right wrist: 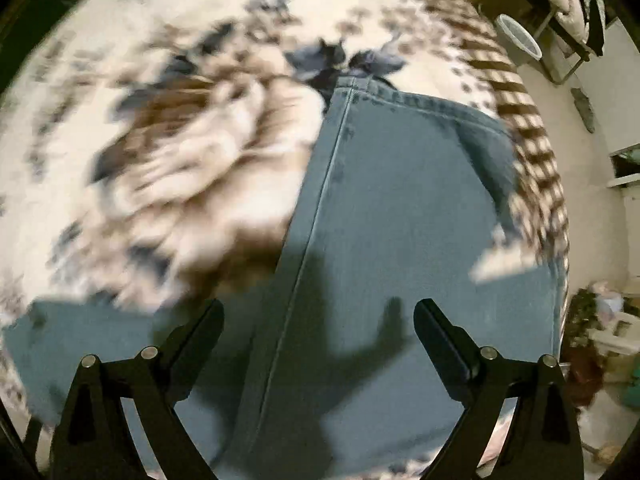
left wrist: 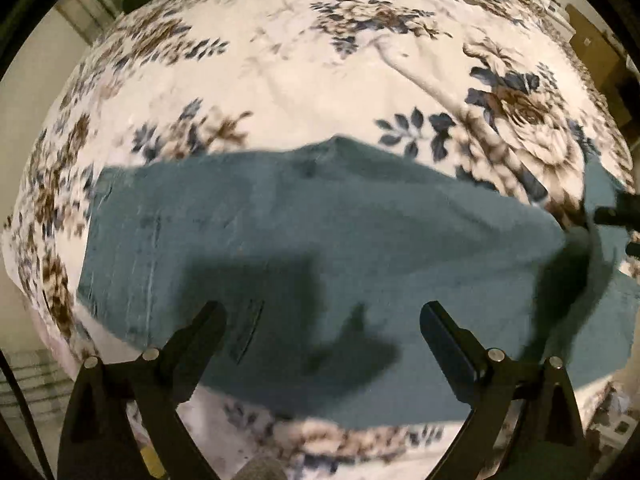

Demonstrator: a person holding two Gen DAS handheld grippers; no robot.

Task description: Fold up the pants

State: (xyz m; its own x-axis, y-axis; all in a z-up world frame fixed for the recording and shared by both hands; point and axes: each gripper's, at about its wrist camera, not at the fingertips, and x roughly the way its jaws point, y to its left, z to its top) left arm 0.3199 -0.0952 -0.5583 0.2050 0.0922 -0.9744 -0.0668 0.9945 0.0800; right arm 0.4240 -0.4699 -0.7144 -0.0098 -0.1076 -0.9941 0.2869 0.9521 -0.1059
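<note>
Blue pants point(left wrist: 320, 220) lay flat on the floral bedspread point(left wrist: 280, 60). The left claw point(left wrist: 322, 316) and the right claw point(right wrist: 318, 314), both at six o'clock, gaped wide, gripping nothing.

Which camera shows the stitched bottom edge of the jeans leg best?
The right wrist view: the hem of the jeans lies near the top, its stitching clear. The left wrist view shows the jeans spread on the flowered blanket, blurred, with no hem visible.
</note>
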